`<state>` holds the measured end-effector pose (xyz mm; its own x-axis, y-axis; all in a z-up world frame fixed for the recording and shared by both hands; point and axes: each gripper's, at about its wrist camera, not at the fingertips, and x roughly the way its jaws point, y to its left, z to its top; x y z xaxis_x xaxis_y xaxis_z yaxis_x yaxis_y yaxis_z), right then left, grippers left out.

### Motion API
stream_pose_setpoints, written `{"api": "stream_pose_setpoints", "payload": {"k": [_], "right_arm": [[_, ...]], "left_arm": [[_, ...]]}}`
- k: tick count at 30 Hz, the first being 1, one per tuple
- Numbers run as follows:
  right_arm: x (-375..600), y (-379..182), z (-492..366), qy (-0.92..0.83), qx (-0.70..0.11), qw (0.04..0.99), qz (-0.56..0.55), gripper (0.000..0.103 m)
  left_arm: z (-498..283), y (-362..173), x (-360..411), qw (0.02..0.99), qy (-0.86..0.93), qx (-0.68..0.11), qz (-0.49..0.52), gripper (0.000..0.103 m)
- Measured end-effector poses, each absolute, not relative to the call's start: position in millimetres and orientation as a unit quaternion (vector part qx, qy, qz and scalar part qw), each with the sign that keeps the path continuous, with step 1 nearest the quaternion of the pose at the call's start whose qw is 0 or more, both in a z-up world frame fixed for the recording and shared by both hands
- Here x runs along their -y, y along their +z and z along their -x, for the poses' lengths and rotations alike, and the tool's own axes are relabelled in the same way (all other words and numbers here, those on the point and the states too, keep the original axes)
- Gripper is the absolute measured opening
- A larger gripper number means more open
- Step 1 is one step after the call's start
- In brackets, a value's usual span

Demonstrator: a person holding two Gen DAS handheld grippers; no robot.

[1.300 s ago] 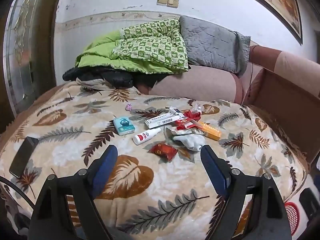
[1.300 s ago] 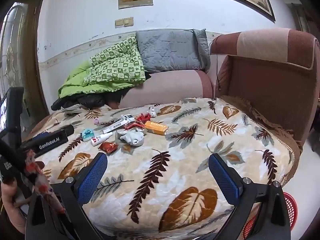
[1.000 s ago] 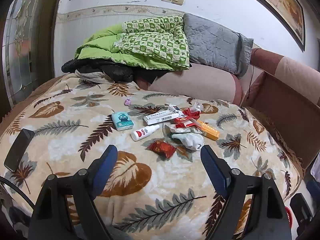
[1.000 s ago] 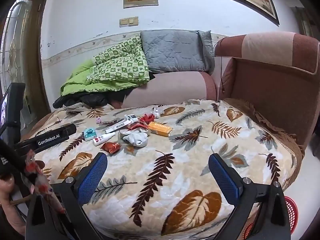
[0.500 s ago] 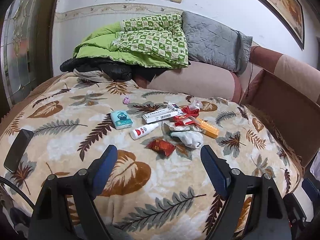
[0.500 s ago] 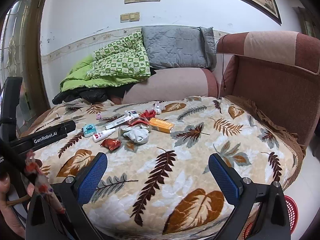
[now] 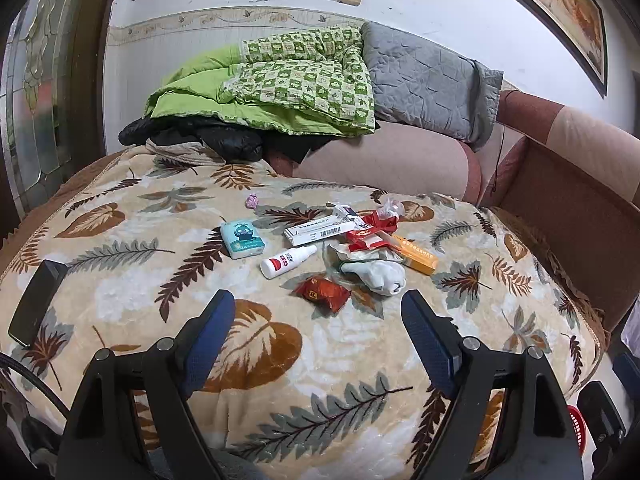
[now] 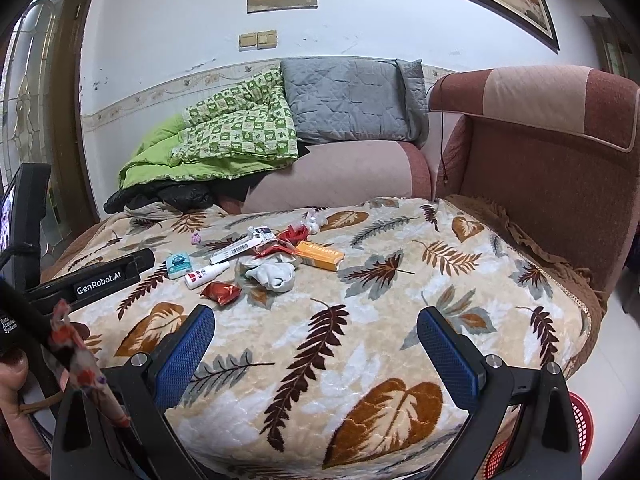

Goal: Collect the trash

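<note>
Here, both tools (image 7: 318,322) (image 8: 316,338) agape above trash (image 7: 362,246).

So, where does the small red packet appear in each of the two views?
Left wrist: the red packet lies just above centre, between the open tongs' tips.
Right wrist: it lies left of centre, above the left blue pad.
Shared landmark: the white spray bottle lies just beyond it in both views.
</note>
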<state>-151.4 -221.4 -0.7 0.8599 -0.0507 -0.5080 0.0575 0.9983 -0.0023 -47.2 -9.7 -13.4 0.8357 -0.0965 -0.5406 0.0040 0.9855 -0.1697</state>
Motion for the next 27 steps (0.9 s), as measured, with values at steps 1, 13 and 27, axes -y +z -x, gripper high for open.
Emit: {"api": "stream_pose_setpoints", "payload": {"k": [1,13,27], "right_arm": [[222.2,-0.9,152.0,-0.029,-0.263,0.964,-0.006,0.103],[213.3,3.5,151.4,-0.029,-0.263,0.964,-0.004,0.103],[213.7,5.3,151.6,-0.028,-0.264,0.964,-0.007,0.103]], "left_arm": [[47.1,-13.2,10.0,0.955,-0.026,-0.285,0.081,0.084],[47.5,-13.7,10.7,0.955,-0.026,-0.285,0.081,0.084],[47.6,-14.3,11.6,0.955,-0.026,-0.285,0.081,0.084]]}}
